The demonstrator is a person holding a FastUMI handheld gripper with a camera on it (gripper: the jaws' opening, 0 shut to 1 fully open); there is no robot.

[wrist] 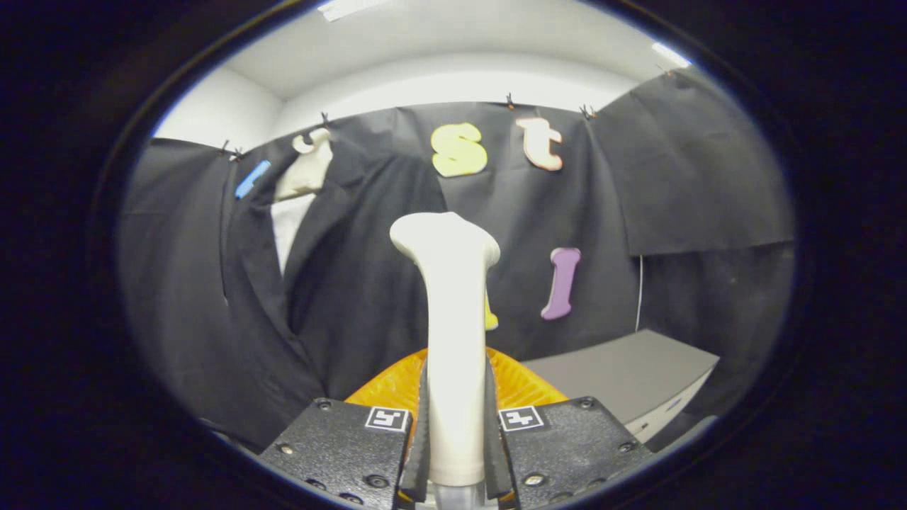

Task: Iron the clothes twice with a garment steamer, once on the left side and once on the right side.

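My gripper (455, 425) is shut on the cream-white garment steamer (453, 304); both fingers press on its handle. The steamer stands upright between the fingers, its flared head at the top. A dark jacket (333, 283) hangs on a pale hanger (306, 166) to the left, beyond the fingers, with a white shirt front (289, 230) showing between its lapels. The steamer head is apart from the jacket, to the right of its open front.
An orange ribbed object (397, 386) lies just ahead of the fingers, behind the steamer handle. A grey table or cabinet top (623, 372) stands to the right. Black cloth walls close the booth behind and at both sides.
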